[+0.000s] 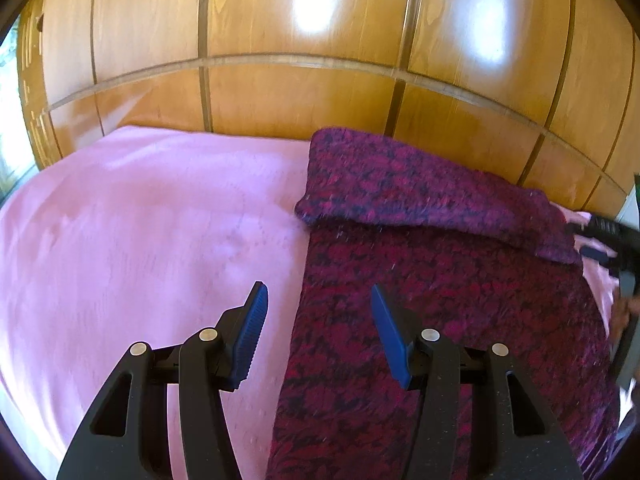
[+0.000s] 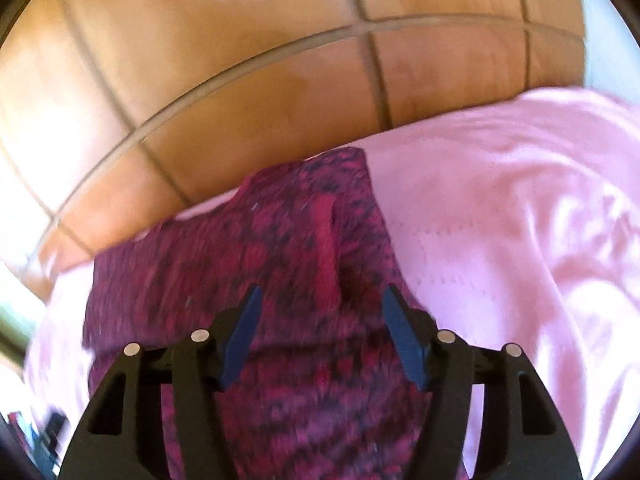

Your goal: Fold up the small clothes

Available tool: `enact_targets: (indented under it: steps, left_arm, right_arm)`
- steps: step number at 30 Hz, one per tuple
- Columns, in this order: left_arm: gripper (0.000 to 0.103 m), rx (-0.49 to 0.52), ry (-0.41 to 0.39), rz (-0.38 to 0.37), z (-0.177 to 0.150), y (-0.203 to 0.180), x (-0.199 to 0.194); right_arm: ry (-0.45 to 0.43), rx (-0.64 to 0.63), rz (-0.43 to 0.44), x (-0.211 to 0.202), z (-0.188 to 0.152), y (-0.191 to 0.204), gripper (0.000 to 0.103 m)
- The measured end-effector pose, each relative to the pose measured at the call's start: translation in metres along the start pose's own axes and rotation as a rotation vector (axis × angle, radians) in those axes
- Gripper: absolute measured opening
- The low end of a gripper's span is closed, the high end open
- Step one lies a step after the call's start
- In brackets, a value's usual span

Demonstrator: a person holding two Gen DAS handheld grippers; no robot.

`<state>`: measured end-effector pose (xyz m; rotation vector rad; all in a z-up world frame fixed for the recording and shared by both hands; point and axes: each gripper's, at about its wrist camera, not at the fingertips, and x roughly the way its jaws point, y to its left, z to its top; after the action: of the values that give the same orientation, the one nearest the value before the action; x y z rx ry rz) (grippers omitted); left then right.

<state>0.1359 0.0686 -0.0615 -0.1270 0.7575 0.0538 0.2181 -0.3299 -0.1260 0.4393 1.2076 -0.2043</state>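
Note:
A magenta and dark patterned knit garment (image 1: 440, 300) lies on a pink blanket (image 1: 140, 220). Its far part is folded over into a thick band (image 1: 400, 184). My left gripper (image 1: 319, 296) hovers open over the garment's left edge, one blue pad above the blanket and the other above the knit. In the right wrist view the same garment (image 2: 280, 248) shows a raised ridge of cloth (image 2: 328, 232). My right gripper (image 2: 323, 292) stands open just above it, pads apart, with the knit beneath them. That gripper's black body (image 1: 616, 236) shows blurred at the garment's far right corner.
A glossy wooden panelled wall (image 1: 300, 80) rises right behind the blanket's far edge. The pink blanket (image 2: 520, 220) spreads wide and wrinkled to the right of the garment. A person's hand (image 1: 624, 312) shows at the right rim.

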Motion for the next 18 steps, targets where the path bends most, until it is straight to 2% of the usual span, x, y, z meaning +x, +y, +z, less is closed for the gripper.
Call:
enact_targets:
  steps: [1, 3, 5, 8, 10, 13, 15, 18]
  left_arm:
    - [0.053, -0.002, 0.009, -0.002, -0.003, 0.002, 0.001]
    - [0.053, -0.011, 0.035, -0.011, -0.010, 0.008, 0.002]
    - [0.053, -0.019, 0.058, -0.023, -0.019, 0.014, 0.002]
    - [0.053, -0.019, 0.079, -0.029, -0.031, 0.021, -0.001]
    - [0.053, -0.017, 0.089, -0.045, -0.038, 0.024, -0.005]
    - [0.053, -0.007, 0.116, -0.101, -0.050, 0.030, -0.013]
    - [0.053, 0.013, 0.149, -0.142, -0.062, 0.033, -0.018]
    - [0.053, 0.041, 0.178, -0.168, -0.074, 0.035, -0.024]
  right_arm:
    - [0.008, 0.007, -0.003, 0.005, 0.004, 0.000, 0.061]
    - [0.045, -0.020, -0.023, 0.017, 0.008, 0.005, 0.039]
    - [0.069, -0.104, -0.089, 0.031, 0.009, 0.011, 0.036]
    - [0.047, -0.225, -0.200, 0.044, 0.006, 0.021, 0.036]
    - [0.047, -0.211, -0.203, 0.045, 0.007, 0.019, 0.037]
    - [0.050, -0.188, -0.155, 0.033, 0.006, 0.013, 0.043]
    - [0.044, -0.194, -0.135, 0.015, 0.001, 0.005, 0.064]
    - [0.051, -0.163, -0.052, -0.012, -0.008, -0.016, 0.070]
